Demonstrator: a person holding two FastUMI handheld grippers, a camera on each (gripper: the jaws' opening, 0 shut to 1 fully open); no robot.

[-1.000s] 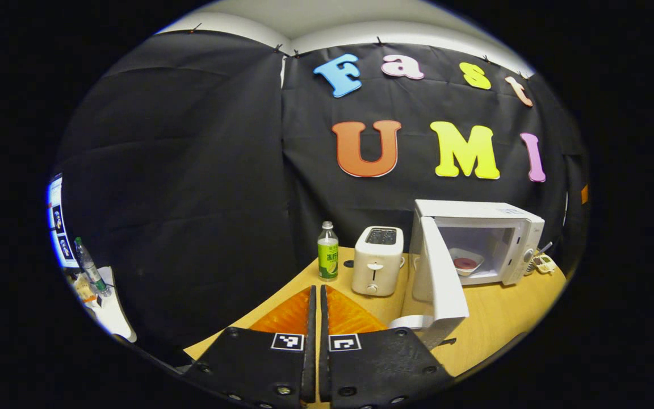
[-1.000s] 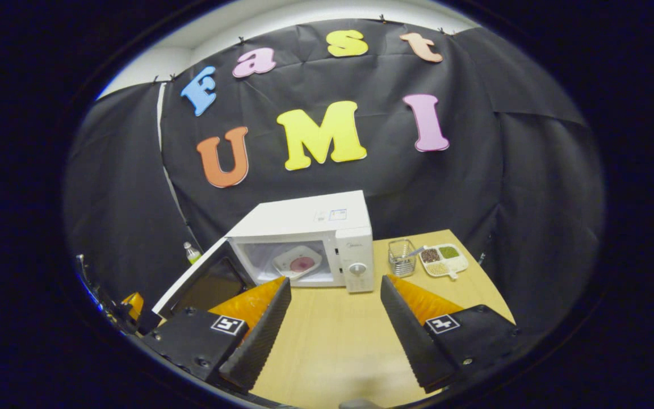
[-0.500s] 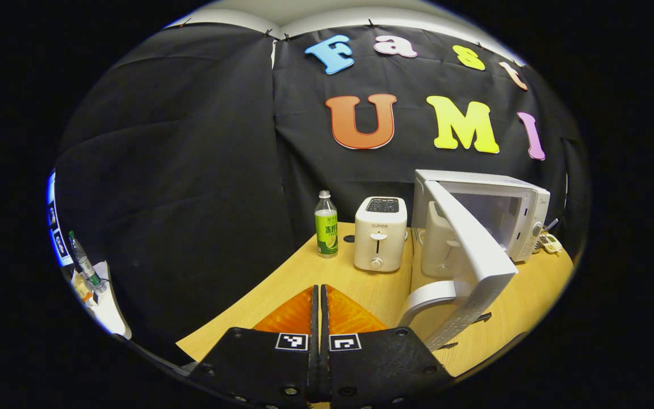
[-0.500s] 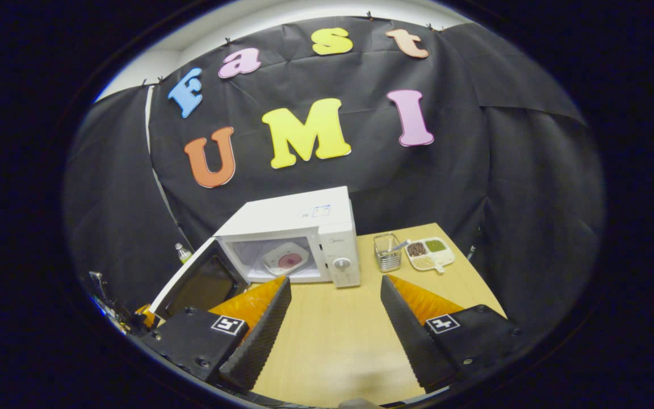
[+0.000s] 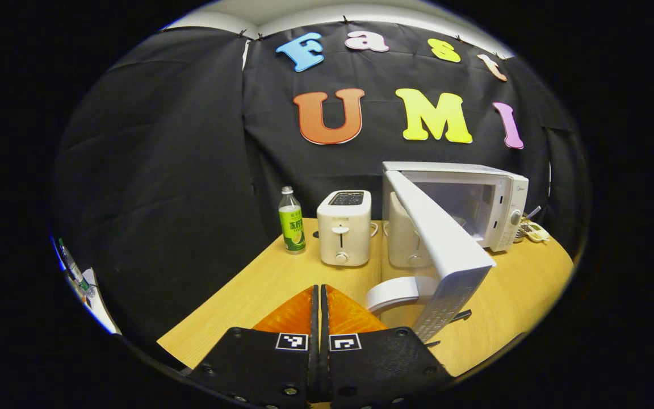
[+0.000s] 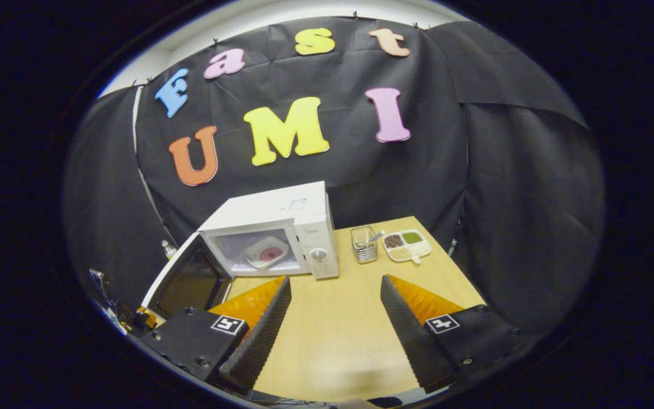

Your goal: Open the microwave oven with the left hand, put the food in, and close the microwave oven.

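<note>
The white microwave (image 5: 497, 196) stands at the back right of the wooden table (image 5: 259, 284). Its door (image 5: 440, 244) hangs half open and hides most of the inside in the left gripper view. My left gripper (image 5: 319, 291) is shut with nothing between its fingers, low and just left of the door's curved handle (image 5: 395, 288). In the right gripper view the microwave (image 6: 287, 213) holds a white plate of pinkish food (image 6: 267, 253), and the door (image 6: 188, 278) swings out to the left. My right gripper (image 6: 332, 289) is open and holds nothing, over the table in front of the microwave.
A white toaster (image 5: 343, 227) and a green-labelled bottle (image 5: 292, 220) stand left of the microwave. Right of it sit a wire cup (image 6: 364, 245) and a divided dish of grains (image 6: 406, 245). Bare tabletop (image 6: 332, 341) lies between my right fingers.
The door has swung from wide open to about half open, covering the plate in the left gripper view. The right gripper has drawn back slightly from the microwave and stays open.
</note>
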